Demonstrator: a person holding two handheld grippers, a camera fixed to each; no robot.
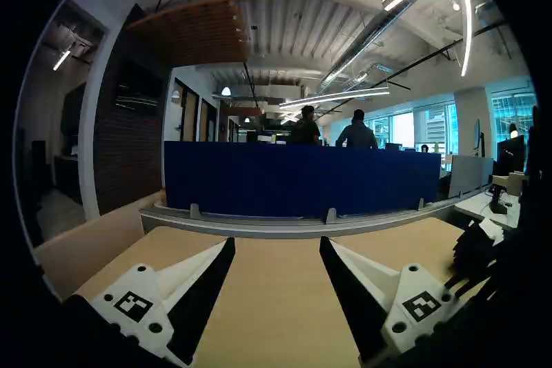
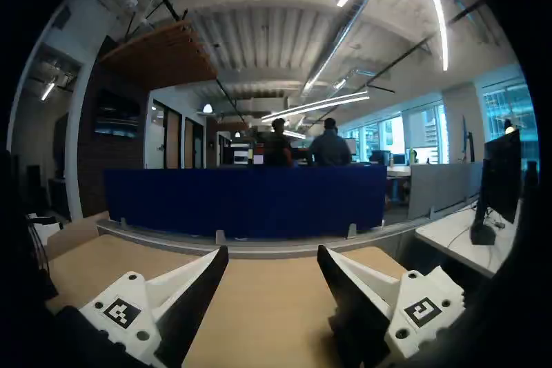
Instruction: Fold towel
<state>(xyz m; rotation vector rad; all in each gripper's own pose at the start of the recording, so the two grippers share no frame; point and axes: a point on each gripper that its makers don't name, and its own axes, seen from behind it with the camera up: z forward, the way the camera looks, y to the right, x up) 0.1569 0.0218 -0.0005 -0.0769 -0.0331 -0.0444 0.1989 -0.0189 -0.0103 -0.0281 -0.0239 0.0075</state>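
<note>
Hovering over the wooden counter point(image 1: 276, 313), the left gripper point(image 1: 276, 240) and right gripper point(image 2: 272, 249) hold their jaws wide apart, gripping nothing. A blue partition point(image 1: 297, 178) hides two people point(image 1: 357, 132) below the shoulders; a monitor point(image 2: 500, 175) stands to its right.

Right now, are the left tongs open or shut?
Open: the left tongs stand wide apart, gripping nothing, with wooden tabletop showing between them.

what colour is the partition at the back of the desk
Dark blue partition, clearest in left gripper view.
</note>
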